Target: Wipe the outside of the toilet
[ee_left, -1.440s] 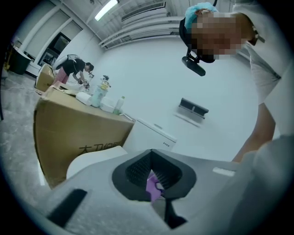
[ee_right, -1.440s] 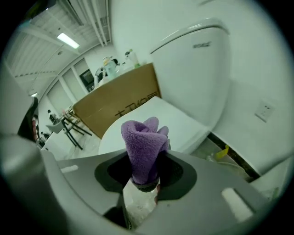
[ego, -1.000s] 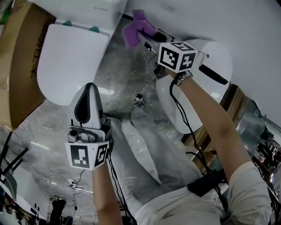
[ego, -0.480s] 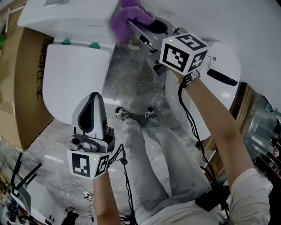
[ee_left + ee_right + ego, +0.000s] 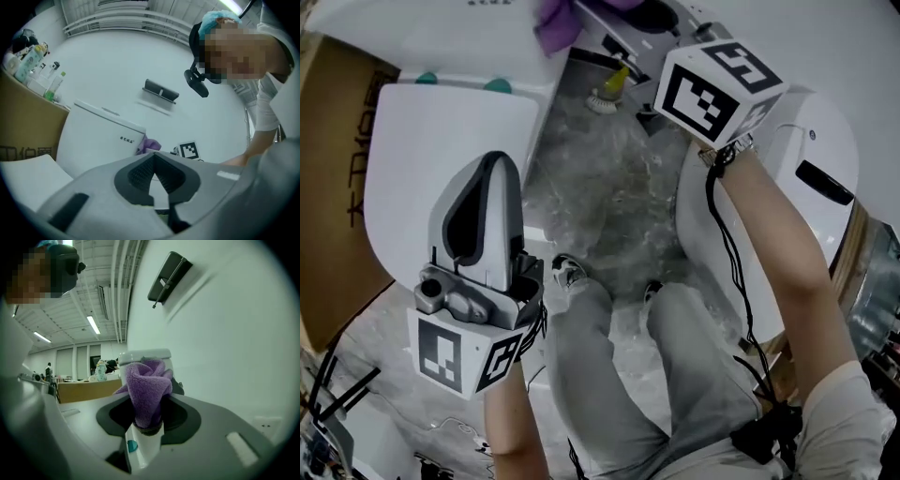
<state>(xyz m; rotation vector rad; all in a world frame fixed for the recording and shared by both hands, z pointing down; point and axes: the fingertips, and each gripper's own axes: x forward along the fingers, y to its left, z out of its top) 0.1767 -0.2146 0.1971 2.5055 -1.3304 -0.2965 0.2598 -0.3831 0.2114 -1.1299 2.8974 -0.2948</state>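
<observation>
purple cloth (image 5: 147, 390) bunched between the jaws of the right tool (image 5: 147, 422), which are closed on its lower end so that the folds stand up past the tips. head view: right tool raised at the top of the frame, with the cloth at the near corner of the tank (image 5: 441, 37) of the toilet (image 5: 403, 225); whether cloth and tank touch cannot be told. lid (image 5: 431, 131) down, white, with two green caps (image 5: 497, 86) at its rear edge. left tool (image 5: 153, 158): jaws brought together, tips meeting, nothing between them. it is held over the lid, pointing toward the tank, well apart from the cloth. second toilet (image 5: 787, 187) lies beneath the right forearm. grey marbled floor (image 5: 609, 187) runs between the two toilets, with a yellow-handled brush (image 5: 609, 89) near the tank and the person's legs (image 5: 637, 375) below. brown box (image 5: 337, 169) stands beside the first toilet. left gripper view: dark holder (image 5: 161, 91) on the white wall (image 5: 117, 61) above the tank.
</observation>
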